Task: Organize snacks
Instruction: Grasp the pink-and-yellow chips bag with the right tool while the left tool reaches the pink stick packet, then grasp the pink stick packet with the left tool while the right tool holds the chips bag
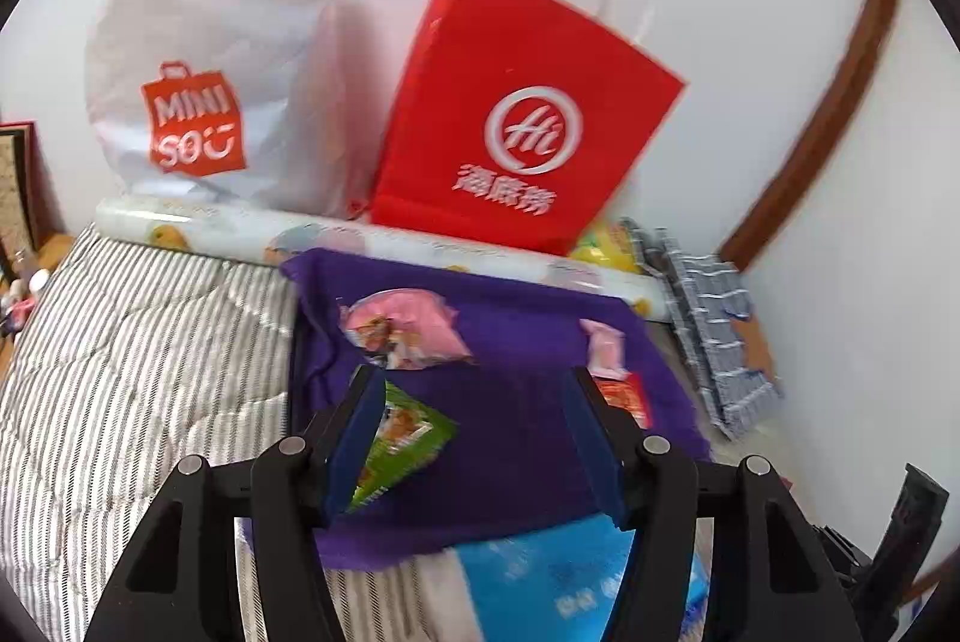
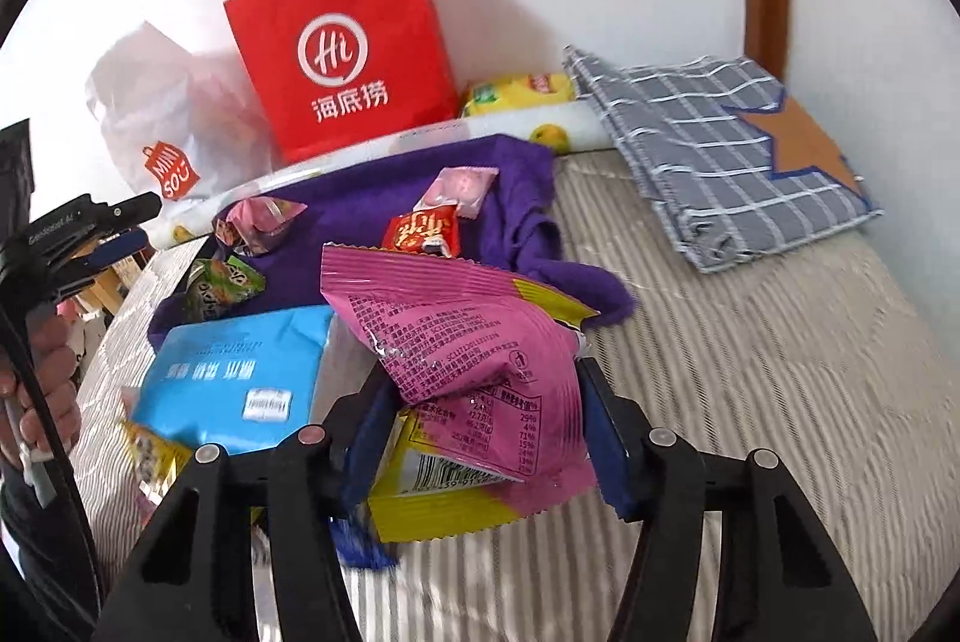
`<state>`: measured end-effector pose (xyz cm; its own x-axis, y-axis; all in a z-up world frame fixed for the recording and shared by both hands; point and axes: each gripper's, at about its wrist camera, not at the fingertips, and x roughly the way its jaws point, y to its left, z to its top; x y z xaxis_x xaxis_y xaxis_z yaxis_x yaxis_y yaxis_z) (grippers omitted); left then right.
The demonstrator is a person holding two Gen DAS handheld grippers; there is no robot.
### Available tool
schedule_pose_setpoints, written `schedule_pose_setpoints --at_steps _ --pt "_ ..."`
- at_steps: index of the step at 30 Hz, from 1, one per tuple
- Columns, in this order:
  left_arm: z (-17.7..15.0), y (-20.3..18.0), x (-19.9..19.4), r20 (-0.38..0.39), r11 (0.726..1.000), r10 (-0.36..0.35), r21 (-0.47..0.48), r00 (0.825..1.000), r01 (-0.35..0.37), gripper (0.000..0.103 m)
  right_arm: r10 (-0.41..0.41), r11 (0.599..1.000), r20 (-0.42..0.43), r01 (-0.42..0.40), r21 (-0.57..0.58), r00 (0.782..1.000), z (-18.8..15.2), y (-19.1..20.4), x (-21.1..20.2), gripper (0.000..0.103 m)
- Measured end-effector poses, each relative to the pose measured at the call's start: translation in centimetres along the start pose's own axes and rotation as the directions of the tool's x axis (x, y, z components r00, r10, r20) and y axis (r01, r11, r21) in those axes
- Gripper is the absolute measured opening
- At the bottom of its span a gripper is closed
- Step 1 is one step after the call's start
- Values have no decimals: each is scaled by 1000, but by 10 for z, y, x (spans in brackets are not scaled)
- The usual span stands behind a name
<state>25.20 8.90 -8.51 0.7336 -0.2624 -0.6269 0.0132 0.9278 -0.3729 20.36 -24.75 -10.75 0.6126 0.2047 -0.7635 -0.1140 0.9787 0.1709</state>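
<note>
Pink snack bag (image 2: 474, 342) clamped in my right tongs (image 2: 480, 432) above the striped mattress (image 2: 750, 402). My left tongs (image 1: 474, 432) stand apart over the purple cloth (image 1: 510, 432), nothing between them but a green packet (image 1: 402, 438) beside one finger.

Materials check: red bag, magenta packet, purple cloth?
Red bag: looks like matte paper, with stiff flat panels, sharp folds, twisted white handles. Magenta packet: glossy plastic film, with crinkles and glare. Purple cloth: soft fabric, probably fleece or felt, with limp folds and no shine.
</note>
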Motion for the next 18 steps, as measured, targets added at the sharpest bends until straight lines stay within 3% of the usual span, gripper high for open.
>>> schedule_pose_setpoints --at_steps 3,7,18 --pt "-11 -4 -16 10 998 51 35 999 -51 60 -12 1000 19 12 -9 1000 -8 -4 -23 58" --pt "-35 0 -33 -32 997 80 26 996 -79 60 5 1000 51 -5 5 999 -22 -7 -49 58" --pt "-114 16 -53 -137 994 111 -6 984 -113 58 54 999 66 -54 4 996 -52 7 -74 58"
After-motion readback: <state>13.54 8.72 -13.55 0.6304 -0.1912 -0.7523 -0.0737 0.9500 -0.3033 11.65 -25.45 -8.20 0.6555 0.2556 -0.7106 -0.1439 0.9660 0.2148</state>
